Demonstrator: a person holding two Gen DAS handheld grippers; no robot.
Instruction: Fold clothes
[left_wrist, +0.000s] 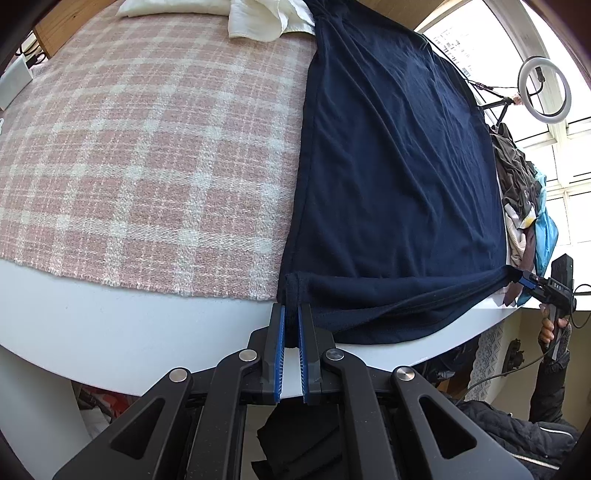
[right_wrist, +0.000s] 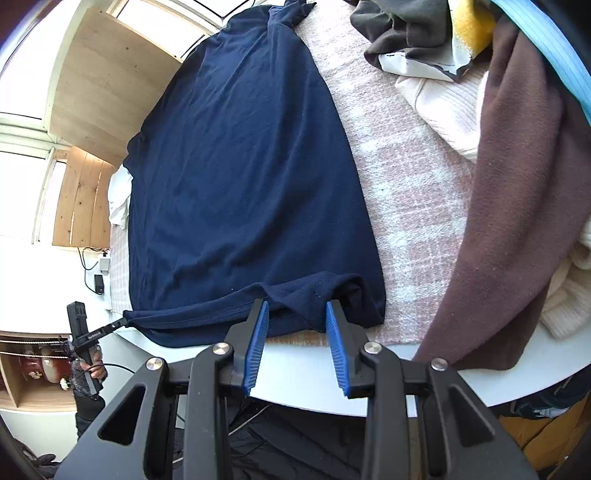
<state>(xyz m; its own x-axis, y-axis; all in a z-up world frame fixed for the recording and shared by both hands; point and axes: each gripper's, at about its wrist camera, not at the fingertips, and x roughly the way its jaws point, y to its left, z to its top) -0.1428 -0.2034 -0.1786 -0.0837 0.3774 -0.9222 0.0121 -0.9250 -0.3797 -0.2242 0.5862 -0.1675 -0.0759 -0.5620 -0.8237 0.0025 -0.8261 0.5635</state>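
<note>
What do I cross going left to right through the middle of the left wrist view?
Plaid blanket → navy shirt → clothes pile → window.

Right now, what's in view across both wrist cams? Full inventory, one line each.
navy garment: 1, dark blue, spread flat on the blanket, hem at the near table edge.
plaid blanket: 1, pink and cream, covering the table top.
table: 1, white, round edge, under the blanket.
white cloth: 1, cream, bunched at the far end of the blanket.
clothes pile: 1 heap, brown, cream, grey, yellow and light blue, beside the navy garment.
ring light: 1, white, on a stand by the window.
left claw: 1, black with blue pads, shut on the garment's hem corner.
right claw: 1, black with blue pads, gripping bunched hem at the opposite corner.
</note>
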